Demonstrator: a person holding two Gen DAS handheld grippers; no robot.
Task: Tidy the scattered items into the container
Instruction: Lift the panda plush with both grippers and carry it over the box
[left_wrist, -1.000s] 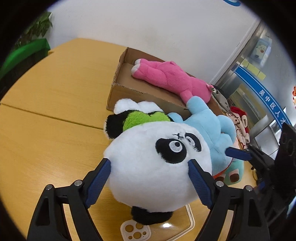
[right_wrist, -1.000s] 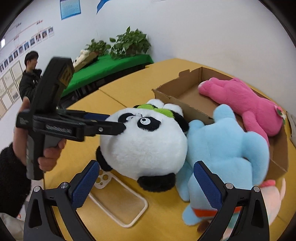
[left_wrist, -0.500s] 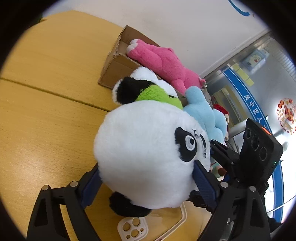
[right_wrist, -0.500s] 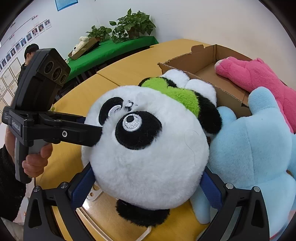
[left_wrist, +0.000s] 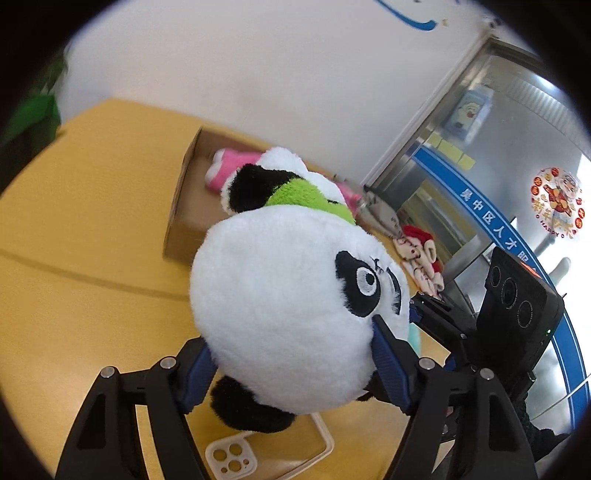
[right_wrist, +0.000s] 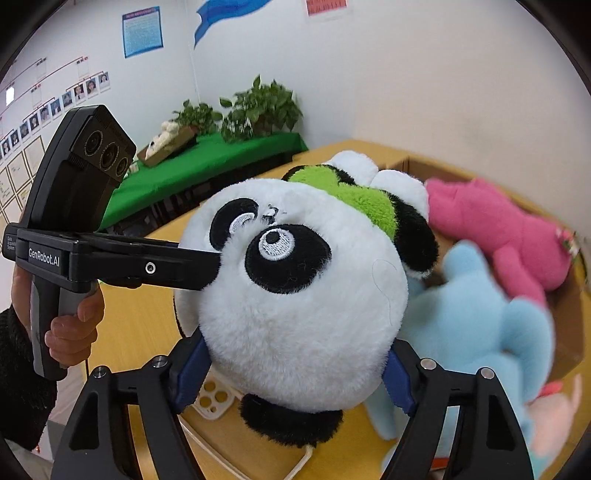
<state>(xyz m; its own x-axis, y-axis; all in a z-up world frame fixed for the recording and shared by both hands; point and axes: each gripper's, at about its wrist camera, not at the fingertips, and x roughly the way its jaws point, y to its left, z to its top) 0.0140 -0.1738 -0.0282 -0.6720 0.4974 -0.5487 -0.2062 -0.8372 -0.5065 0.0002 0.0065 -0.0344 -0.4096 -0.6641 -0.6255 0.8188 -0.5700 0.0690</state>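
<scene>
Left wrist view: the panda plush (left_wrist: 291, 306) fills the left tongs (left_wrist: 291, 365), whose blue pads press its head as they close. Behind the panda sits the cardboard box (left_wrist: 184, 218) holding a pink plush (left_wrist: 229, 166); a phone case (left_wrist: 266, 454) lies below on the worktop (left_wrist: 74, 295). The panda was lower a second ago.

Right wrist view: the right tongs (right_wrist: 295, 376) clench the same panda (right_wrist: 303, 302), closing. The left tongs (right_wrist: 207, 266) reach in from the panda's left, a hand (right_wrist: 74, 325) gripping the handle. A blue plush (right_wrist: 480, 332) lies right of the panda.

The right claw (right_wrist: 295, 373) is closing, its blue pads pressed into both sides of the panda plush's (right_wrist: 295, 302) round white head, which hangs above the worktop (right_wrist: 140, 325). The left claw (right_wrist: 207, 266), held in a hand (right_wrist: 74, 328), presses into the panda's face from the left. Behind lie a blue plush (right_wrist: 476, 332) and a pink plush (right_wrist: 509, 232) in the cardboard box (right_wrist: 569, 332).
</scene>
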